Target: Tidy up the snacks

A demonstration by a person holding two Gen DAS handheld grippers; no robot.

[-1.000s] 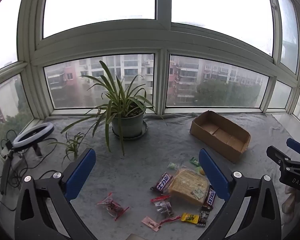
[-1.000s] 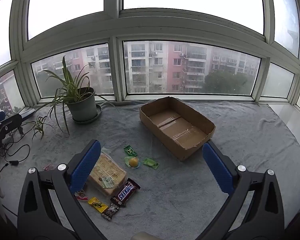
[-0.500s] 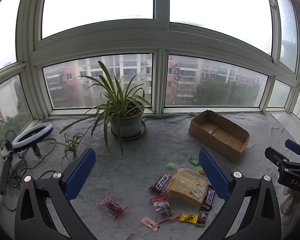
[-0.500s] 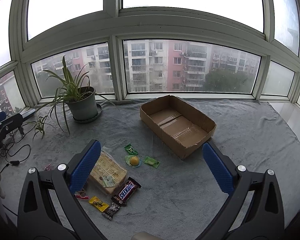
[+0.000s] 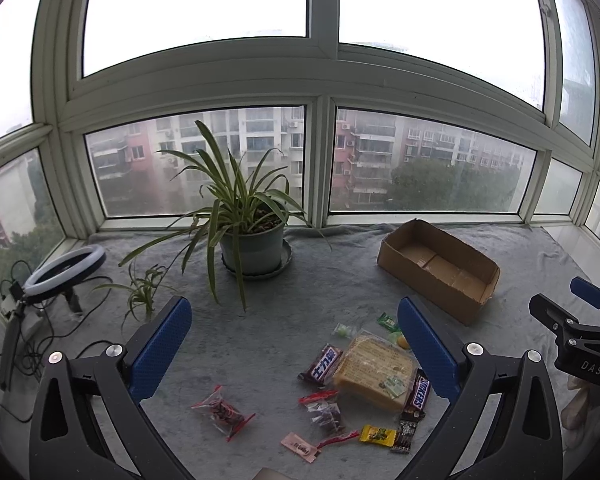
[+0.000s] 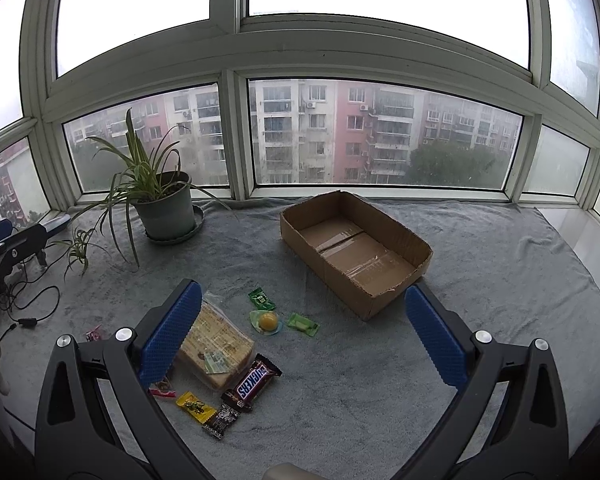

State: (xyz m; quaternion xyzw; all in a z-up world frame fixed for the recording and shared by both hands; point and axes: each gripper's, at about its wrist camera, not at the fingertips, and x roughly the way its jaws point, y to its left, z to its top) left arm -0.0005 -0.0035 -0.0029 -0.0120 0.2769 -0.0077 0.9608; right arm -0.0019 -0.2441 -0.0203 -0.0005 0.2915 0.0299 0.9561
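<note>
Snacks lay scattered on the grey cloth [image 6: 340, 400], none yet in the cardboard box [image 6: 400, 236], which stood empty, far and right of the pile.

Risks, as judged: the small sachets, the green packet [image 6: 302, 323] and the yellow candy [image 6: 195, 405], were thin and flat on soft fabric, so a pad could pinch cloth with the wrapper or slide off it. The bagged bread [image 6: 216, 342] looked soft and bulky; a hard squeeze would likely crush it. The Snickers bar [image 6: 252, 380] touched the bread's near edge, so reaching for one could drag the other. The red-sealed pouch [image 5: 222, 412] lay apart on the left, easy to overlook.

Pose: left gripper [image 5: 296, 344] was held above the cloth, tilted down over the pile, jaws wide apart, nothing between them. Right gripper [image 6: 302, 328] hovered likewise, jaws spread and empty, its left pad overlapping the bread in view, box beyond its right pad.
</note>
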